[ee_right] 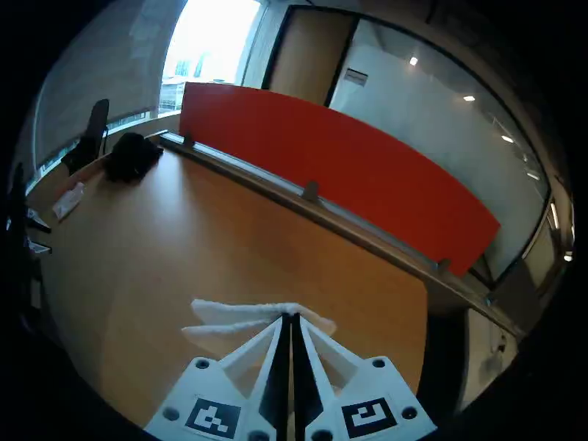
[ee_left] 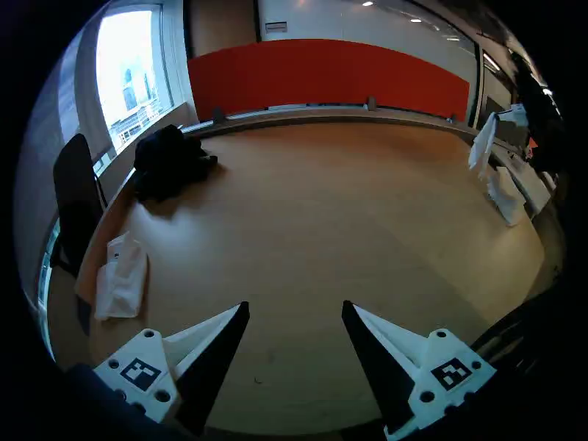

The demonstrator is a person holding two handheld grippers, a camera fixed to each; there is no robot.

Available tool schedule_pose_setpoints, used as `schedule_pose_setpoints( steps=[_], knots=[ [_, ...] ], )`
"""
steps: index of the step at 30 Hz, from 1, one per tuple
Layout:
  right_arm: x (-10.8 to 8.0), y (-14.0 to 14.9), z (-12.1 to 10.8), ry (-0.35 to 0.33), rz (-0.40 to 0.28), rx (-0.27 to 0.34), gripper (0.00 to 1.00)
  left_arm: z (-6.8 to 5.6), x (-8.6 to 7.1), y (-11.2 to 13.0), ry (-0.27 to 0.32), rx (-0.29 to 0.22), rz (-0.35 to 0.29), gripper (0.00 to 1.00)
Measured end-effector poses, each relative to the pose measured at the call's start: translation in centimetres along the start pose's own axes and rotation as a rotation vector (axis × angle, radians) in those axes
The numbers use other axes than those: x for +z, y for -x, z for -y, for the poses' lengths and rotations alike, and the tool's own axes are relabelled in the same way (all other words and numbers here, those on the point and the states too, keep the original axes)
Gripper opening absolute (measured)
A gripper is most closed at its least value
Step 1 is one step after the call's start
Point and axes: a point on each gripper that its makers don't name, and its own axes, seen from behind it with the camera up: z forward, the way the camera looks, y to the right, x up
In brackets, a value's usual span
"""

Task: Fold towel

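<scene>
One towel (ee_right: 234, 314) in right tongs (ee_right: 288, 318); left tongs (ee_left: 295, 307) agape.

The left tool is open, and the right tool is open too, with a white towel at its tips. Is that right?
Not quite. The right tool is shut, not open: the right gripper view shows its fingers closed together on the white towel at their tips. The left tool is open, as you said.
</scene>
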Motion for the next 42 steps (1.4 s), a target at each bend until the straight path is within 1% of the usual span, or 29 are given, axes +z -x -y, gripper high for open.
schedule_pose_setpoints(
  steps=[11, 21, 30, 37, 42],
  knots=[
    [-1.2, 1.8, -5.9, 0.072, 0.040, 0.014, 0.01, -0.7, 0.1, -0.4, 0.002, 0.006, 0.003, 0.94],
    [-2.7, 2.6, -9.8, 0.123, 0.050, 0.044, 0.01, -1.5, 0.4, -1.0, 0.008, 0.017, 0.005, 0.94],
    [-4.1, 4.4, -11.0, 0.144, 0.066, 0.071, 0.01, -2.4, 0.9, -1.3, 0.022, 0.033, 0.008, 0.94],
    [-5.3, 6.0, -10.8, 0.147, 0.078, 0.088, 0.01, -2.8, 1.1, -1.7, 0.032, 0.045, 0.006, 0.94],
    [-6.4, 7.9, -10.4, 0.152, 0.095, 0.108, 0.01, -3.1, 1.2, -1.9, 0.038, 0.054, 0.004, 0.94]
  ],
)
